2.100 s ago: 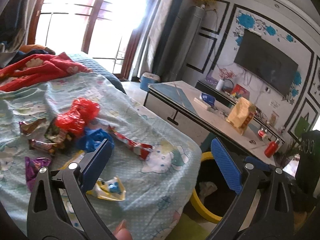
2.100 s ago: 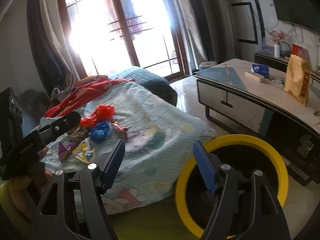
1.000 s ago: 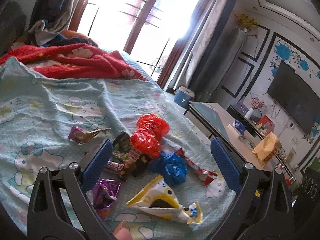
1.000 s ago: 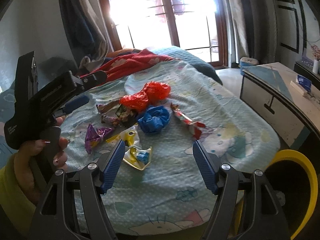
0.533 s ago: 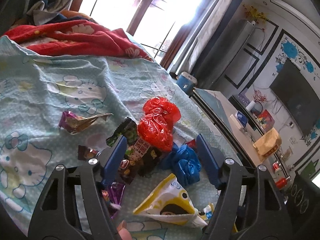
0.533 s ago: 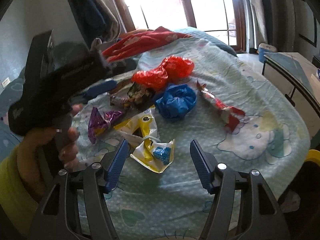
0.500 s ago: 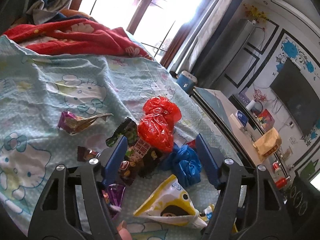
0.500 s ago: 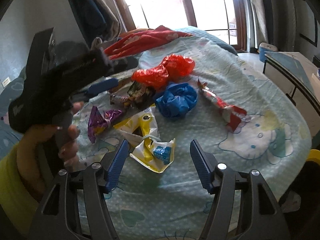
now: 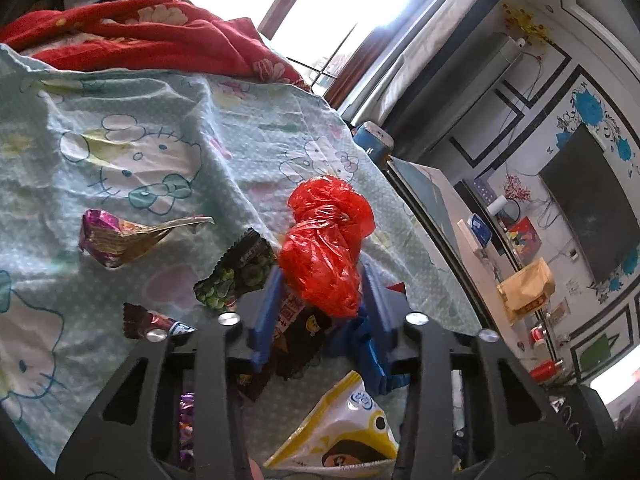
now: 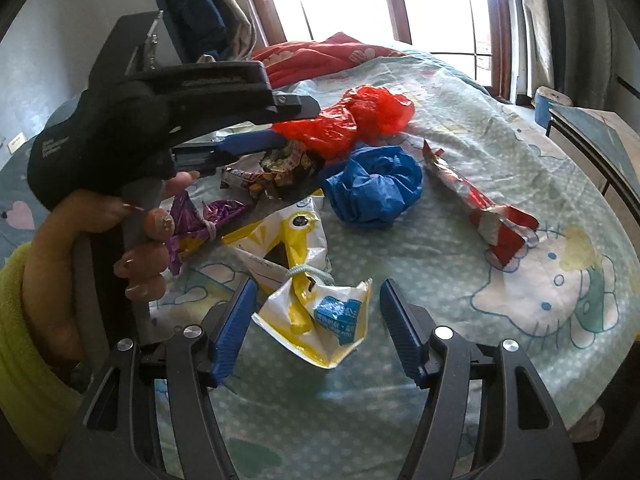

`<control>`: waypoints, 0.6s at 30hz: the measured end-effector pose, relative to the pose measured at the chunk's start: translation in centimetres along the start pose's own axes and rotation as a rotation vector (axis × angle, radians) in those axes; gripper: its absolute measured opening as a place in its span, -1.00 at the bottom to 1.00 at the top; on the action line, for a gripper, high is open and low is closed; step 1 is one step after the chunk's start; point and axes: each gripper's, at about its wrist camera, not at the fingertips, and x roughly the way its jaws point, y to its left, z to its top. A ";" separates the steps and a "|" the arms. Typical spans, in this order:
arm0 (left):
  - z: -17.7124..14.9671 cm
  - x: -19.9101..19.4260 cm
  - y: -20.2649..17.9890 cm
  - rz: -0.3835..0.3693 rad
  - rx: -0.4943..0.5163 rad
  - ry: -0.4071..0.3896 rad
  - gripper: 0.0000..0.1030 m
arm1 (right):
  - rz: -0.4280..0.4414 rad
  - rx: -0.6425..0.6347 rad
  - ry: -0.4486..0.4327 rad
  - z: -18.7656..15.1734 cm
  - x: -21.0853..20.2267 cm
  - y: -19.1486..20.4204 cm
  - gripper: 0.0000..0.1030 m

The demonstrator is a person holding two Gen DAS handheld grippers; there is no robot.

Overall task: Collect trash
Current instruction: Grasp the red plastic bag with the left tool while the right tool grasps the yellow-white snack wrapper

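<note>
Trash lies in a heap on the light blue bed sheet (image 9: 168, 184). My left gripper (image 9: 322, 280) has its blue jaws closed in on the lower end of a crumpled red plastic bag (image 9: 324, 248), which also shows in the right wrist view (image 10: 352, 120). Dark snack wrappers (image 9: 296, 340) lie under it. My right gripper (image 10: 316, 308) is open, its jaws either side of a torn yellow and white packet (image 10: 316, 312). A blue plastic bag (image 10: 372, 188), a red and silver wrapper (image 10: 480, 208) and a purple wrapper (image 10: 208, 220) lie around.
A red blanket (image 9: 132, 36) is bunched at the far end of the bed. A low table (image 9: 452, 216) with a yellow bag (image 9: 524, 288) stands to the right of the bed, with a TV wall behind. A purple-gold wrapper (image 9: 116, 240) lies apart on the left.
My left gripper has moved forward to the red bag and its jaws have closed from wide open onto it. My right gripper has come closer to the yellow packet.
</note>
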 end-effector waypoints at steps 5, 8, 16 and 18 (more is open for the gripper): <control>-0.2 0.4 -0.1 -0.021 -0.006 0.015 -0.80 | 0.010 -0.020 0.010 -0.3 0.3 0.6 -0.17; -0.3 0.4 -0.3 -0.034 -0.004 0.015 -0.89 | 0.009 -0.026 0.005 -0.6 0.1 0.9 -0.22; -0.4 -2.0 -1.3 -0.076 0.029 -0.063 -0.94 | -0.008 -0.013 -0.018 -1.7 -1.2 0.9 -0.28; -0.5 -2.6 -1.7 -0.081 0.043 -0.079 -0.94 | -0.014 -0.006 -0.028 -2.0 -1.7 0.7 -0.28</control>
